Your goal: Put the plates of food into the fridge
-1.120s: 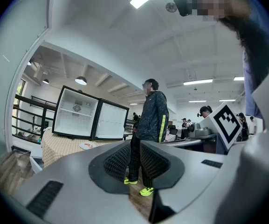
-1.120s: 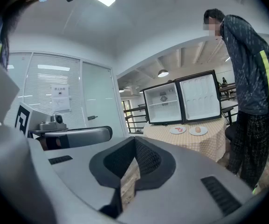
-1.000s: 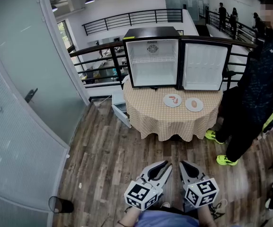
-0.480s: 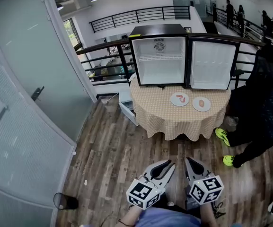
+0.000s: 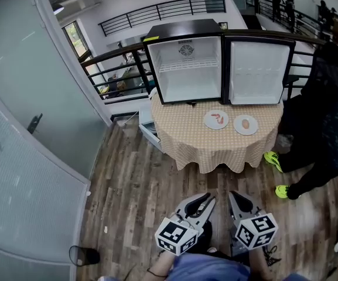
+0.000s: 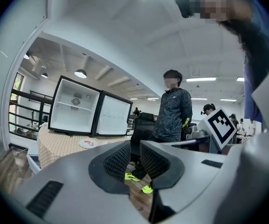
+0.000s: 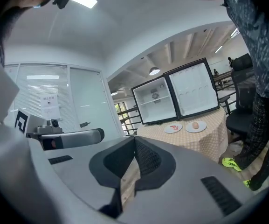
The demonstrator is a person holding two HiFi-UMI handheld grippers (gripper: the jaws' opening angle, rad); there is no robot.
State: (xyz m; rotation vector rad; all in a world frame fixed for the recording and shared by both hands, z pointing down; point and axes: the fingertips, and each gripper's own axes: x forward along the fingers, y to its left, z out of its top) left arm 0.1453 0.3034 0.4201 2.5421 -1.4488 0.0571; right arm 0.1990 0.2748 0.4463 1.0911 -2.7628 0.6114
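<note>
The left claw (image 6: 134, 156) has its jaws drawn almost together, with only a thin slit between the ribbed pads and nothing held in it. The right claw (image 7: 135, 148) is pressed fully closed, pad against pad, and is also empty. In the head view both claws sit low and close to the person's body, side by side, with their tips pointing out over the wooden floor (image 5: 135, 195). Each one carries its marker cube (image 5: 175, 239) at the near end.

Well ahead of the tips stands a round desk (image 5: 183, 140) draped in a checked cloth. Two white plates lie near its far edge, just beside each other. The left plate (image 5: 216, 120) holds something red, and the right plate (image 5: 245, 124) holds a rounded brownish piece. Directly behind them on the desk sits a small black fridge (image 5: 183, 69). Its door (image 5: 256, 72) is swung wide open to the right, and a wire shelf crosses the upper part of the white inside.

A person in dark clothes (image 5: 327, 113) stands at the desk's right side, wearing bright yellow-green shoes (image 5: 272, 158). A frosted glass wall (image 5: 22, 133) fills the left, and a black railing (image 5: 113, 69) runs behind the fridge.
</note>
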